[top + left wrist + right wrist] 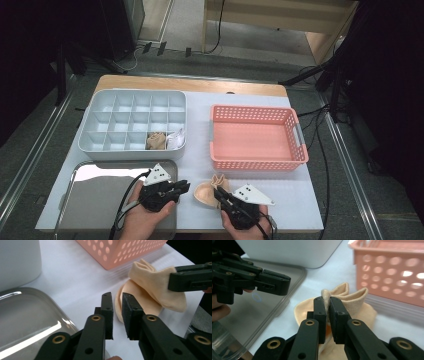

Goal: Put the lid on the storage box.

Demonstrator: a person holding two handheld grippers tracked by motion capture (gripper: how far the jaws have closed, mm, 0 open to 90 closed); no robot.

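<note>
A beige sock [204, 193] lies on the white table top near the front edge, between my two grippers. My right gripper [216, 191] is shut on the sock's bunched cuff [344, 296], and its jaws [329, 301] pinch the fabric and lift that end a little. The sock's rounded part [136, 297] rests flat on the table. My left gripper [185, 186] is just left of the sock, over the metal tray's right edge. Its jaws [117, 297] stand a narrow gap apart with nothing between them, and they point at the sock.
A white compartment tray [95, 107] at the back left holds a beige sock [156, 141] and a white one [176, 139] in its front row. A pink perforated basket [255, 107] stands at the right. A shiny metal tray [95, 200] lies at the front left.
</note>
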